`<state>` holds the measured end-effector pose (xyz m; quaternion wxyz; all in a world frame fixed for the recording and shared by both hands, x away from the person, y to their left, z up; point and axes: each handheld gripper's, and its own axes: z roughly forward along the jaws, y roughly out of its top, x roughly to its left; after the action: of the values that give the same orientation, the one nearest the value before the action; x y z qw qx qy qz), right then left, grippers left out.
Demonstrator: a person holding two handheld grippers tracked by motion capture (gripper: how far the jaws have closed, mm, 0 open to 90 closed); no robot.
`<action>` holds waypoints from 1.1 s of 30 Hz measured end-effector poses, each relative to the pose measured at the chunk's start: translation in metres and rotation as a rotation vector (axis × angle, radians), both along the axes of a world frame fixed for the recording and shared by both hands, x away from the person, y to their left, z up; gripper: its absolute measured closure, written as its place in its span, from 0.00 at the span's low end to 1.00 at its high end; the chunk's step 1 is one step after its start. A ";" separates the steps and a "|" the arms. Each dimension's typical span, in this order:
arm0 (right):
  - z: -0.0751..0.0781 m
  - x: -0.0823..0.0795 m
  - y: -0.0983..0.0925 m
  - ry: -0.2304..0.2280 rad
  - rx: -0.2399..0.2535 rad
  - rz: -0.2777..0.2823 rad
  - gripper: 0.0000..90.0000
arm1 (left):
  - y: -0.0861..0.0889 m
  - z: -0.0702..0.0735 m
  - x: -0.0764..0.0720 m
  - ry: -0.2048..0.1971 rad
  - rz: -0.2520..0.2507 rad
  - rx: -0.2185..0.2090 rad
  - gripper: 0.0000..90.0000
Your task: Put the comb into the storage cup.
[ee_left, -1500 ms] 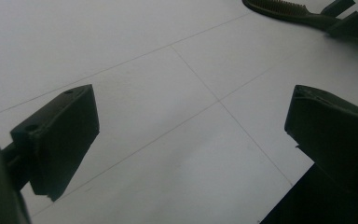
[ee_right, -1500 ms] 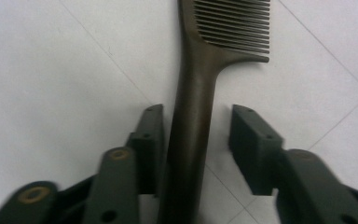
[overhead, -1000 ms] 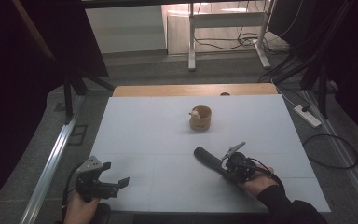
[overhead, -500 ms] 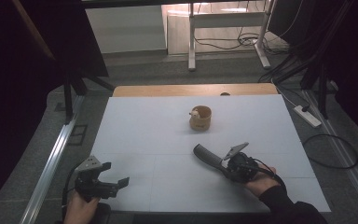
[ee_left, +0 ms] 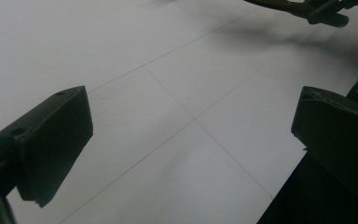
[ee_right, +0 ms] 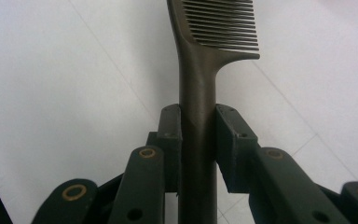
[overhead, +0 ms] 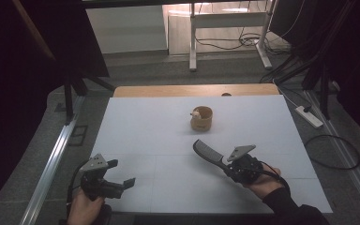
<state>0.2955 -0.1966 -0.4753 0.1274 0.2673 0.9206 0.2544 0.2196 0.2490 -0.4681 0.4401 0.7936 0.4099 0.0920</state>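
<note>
A white table (overhead: 145,126) spreads under the high view, with a strip of bare wood along its far edge. Near the middle of the far half stands a small round wooden cup (overhead: 201,118). At the near right, the right gripper (overhead: 230,165) holds a dark comb (overhead: 206,153) by its handle, the toothed end reaching out toward the table's middle, well short of the cup. In the right gripper view its two pads (ee_right: 170,128) pinch the comb's handle (ee_right: 196,98) from both sides. At the near left corner, the left gripper (overhead: 122,183) hovers with jaws spread wide and nothing between them.
</note>
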 end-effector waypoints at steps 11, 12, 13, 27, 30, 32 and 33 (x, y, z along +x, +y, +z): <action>0.011 -0.006 -0.002 -0.050 0.058 0.011 0.81 | -0.015 0.014 0.012 -0.007 -0.030 -0.051 0.00; 0.011 -0.007 -0.002 -0.055 0.063 0.009 0.81 | -0.017 0.015 0.014 -0.003 -0.035 -0.057 0.00; 0.012 -0.008 -0.002 -0.061 0.067 0.011 0.81 | -0.018 0.016 0.015 0.001 -0.042 -0.059 0.00; 0.022 -0.013 -0.004 -0.122 0.108 0.026 0.81 | -0.037 0.031 0.039 0.007 -0.114 -0.062 0.00; 0.024 -0.014 -0.005 -0.137 0.118 0.029 0.81 | -0.039 0.033 0.044 0.008 -0.121 -0.063 0.00; 0.025 -0.014 -0.006 -0.146 0.125 0.028 0.81 | -0.041 0.034 0.047 0.009 -0.127 -0.069 0.00; 0.026 -0.015 -0.006 -0.148 0.127 0.027 0.81 | -0.041 0.035 0.048 0.011 -0.132 -0.076 0.00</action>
<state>0.2808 -0.2027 -0.4494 0.1741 0.2430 0.8942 0.3331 0.2679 0.2076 -0.4332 0.4726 0.8021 0.3625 0.0429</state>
